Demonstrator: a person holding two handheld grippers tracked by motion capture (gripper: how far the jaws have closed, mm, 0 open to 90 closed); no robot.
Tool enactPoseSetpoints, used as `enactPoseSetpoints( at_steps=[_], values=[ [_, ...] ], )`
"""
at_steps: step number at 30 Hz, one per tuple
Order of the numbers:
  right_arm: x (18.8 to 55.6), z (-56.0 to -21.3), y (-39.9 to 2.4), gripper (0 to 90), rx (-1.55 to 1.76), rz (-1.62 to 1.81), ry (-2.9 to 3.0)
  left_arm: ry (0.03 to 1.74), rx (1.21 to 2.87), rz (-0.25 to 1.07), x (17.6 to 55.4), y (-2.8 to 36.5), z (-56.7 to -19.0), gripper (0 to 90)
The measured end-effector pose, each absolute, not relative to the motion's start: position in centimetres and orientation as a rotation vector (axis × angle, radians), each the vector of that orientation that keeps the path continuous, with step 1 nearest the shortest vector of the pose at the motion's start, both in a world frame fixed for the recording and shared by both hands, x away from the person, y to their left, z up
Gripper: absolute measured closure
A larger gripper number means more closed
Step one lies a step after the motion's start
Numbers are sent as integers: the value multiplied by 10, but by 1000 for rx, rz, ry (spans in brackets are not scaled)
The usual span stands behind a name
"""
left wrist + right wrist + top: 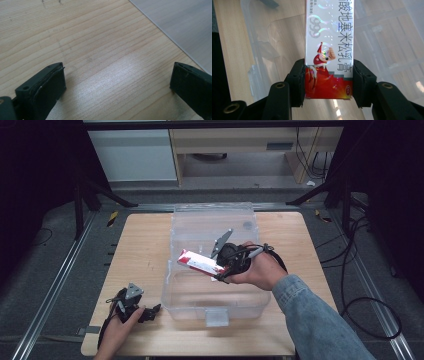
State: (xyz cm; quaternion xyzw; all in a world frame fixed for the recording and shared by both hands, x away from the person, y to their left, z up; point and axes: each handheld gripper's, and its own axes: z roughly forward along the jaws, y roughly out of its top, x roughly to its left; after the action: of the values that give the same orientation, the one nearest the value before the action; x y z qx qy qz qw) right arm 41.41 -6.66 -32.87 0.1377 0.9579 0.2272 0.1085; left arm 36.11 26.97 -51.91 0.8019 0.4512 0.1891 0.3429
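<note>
Right gripper (329, 82): nearest the lens in the right gripper view; its two black jaws pinch the red end of a carton by its long sides, pads flat against it.
Carton (329, 50): a slim red-and-white medicine box with printed characters and a small cartoon figure; in the high view the carton (199, 261) is held in the air over the middle of the bin, tilted, its free end pointing toward the table's left edge.
Left gripper (117, 86): jaws spread wide with nothing between them, hanging just over bare wood; in the high view it sits near the table's front left corner, beside the bin's front left corner.
Table (145, 245): light wood top carrying everything.
Bin (216, 306): clear plastic, open-topped, taking up the table's middle from near the front edge to the back edge; a pale latch tab at its front wall. Through its clear floor I see only wood grain, so it looks empty.
Step in hand: by my reading, the carton is being carried in over the bin to be put inside.
Next move: likely lowering the carton toward the bin floor, levelling it, then opening the jaws; the walls must be kept clear of the box's free end.
</note>
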Motion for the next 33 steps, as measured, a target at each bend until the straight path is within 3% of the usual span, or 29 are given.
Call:
enactPoseSetpoints(
  at_steps=[33],
  values=[
    [405,-361,-31,516,207,561,2938,1169,2086,491,362,270,-519,0]
  ],
)
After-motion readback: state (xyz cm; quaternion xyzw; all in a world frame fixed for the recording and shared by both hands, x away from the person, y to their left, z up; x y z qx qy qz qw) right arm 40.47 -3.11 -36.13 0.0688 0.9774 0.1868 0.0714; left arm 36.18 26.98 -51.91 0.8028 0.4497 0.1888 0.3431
